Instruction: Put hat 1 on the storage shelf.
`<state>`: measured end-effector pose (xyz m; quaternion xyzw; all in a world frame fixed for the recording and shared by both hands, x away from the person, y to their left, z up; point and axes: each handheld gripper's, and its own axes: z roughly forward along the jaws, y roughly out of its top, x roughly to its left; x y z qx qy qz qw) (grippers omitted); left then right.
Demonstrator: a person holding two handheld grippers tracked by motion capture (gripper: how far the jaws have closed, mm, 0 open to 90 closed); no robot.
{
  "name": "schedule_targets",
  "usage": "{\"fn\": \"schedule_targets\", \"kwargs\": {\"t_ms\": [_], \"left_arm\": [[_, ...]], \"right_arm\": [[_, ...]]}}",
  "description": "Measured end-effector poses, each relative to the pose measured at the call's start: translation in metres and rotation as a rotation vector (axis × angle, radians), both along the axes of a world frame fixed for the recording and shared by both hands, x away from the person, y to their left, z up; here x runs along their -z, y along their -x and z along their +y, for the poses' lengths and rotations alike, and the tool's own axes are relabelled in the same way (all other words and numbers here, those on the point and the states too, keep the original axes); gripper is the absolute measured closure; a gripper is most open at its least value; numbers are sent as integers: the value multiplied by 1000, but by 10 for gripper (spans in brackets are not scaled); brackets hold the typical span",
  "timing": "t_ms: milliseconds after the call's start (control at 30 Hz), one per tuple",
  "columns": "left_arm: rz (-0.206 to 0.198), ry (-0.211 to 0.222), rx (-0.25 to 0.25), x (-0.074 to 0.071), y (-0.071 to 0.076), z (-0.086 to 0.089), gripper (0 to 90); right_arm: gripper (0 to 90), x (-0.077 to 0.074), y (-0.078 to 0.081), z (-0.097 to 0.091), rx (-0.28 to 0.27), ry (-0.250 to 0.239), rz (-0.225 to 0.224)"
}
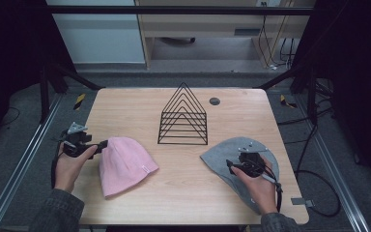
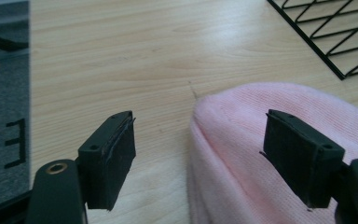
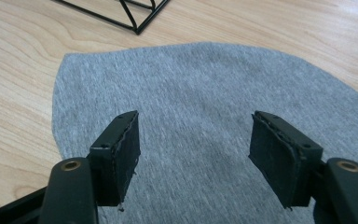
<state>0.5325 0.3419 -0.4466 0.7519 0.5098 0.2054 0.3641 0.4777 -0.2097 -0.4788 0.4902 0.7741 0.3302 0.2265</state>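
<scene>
A pink knitted beanie (image 1: 123,163) lies flat on the wooden table (image 1: 183,193) at the front left. My left gripper (image 1: 101,144) is at the beanie's left edge with its jaws open; in the left gripper view the pink beanie (image 2: 242,154) edge lies between the two pads without being pinched. A grey beanie (image 1: 224,154) lies flat at the front right. My right gripper (image 1: 231,166) hovers over it, jaws open, and the grey beanie (image 3: 200,107) fabric shows between the pads, untouched.
A black wire triangular rack (image 1: 184,116) stands at the table's middle, behind both hats. A small dark round cap (image 1: 214,101) sits in the table top behind the rack. Cables trail off the table's right edge.
</scene>
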Motion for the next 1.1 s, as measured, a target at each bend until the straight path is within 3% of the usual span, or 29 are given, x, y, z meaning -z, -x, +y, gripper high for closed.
{"fn": "schedule_targets", "kwargs": {"t_ms": [67,233,433,700,800,900,1100], "left_arm": [[18,-10,10,4,-5,-5,248],[96,-113,56,20,-13,-14,257],[132,-107,100,29,-15,-20,292],[168,-63,143,32,-13,-24,543],[168,-61,143,31,-12,-25,660],[156,-70,136,29,-10,-26,715],[112,-97,122,21,-4,-29,755]], "right_arm": [[337,1,0,0,-3,7,0],[335,3,0,2,-13,16,14],[325,4,-1,3,-24,19,29],[317,6,-1,5,-40,25,40],[318,5,-1,6,-38,24,38],[318,5,-1,5,-37,25,31],[319,4,-1,4,-31,21,27]]}}
